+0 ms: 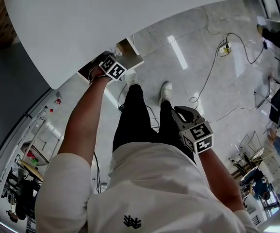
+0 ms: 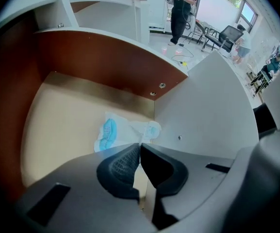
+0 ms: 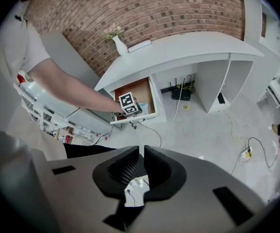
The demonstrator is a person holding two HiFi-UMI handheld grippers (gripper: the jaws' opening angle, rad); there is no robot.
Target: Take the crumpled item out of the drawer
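A drawer (image 2: pixel 57 130) with a pale bottom and reddish-brown walls is shown open beneath a curved white counter (image 3: pixel 193 47). A crumpled item (image 2: pixel 111 131), white and blue, is seen on the drawer's bottom near its right wall. A white vase (image 3: pixel 120 46) is set on the counter.

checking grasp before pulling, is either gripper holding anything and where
The left gripper seems shut on the crumpled item, at its near edge; right gripper holds nothing.

The bare left arm (image 1: pixel 84 115) reaches far forward, the black left gripper (image 2: pixel 140 147) pressed closed. The right arm (image 1: pixel 220 178) hangs near, the black right gripper (image 3: pixel 141 152) closed too.
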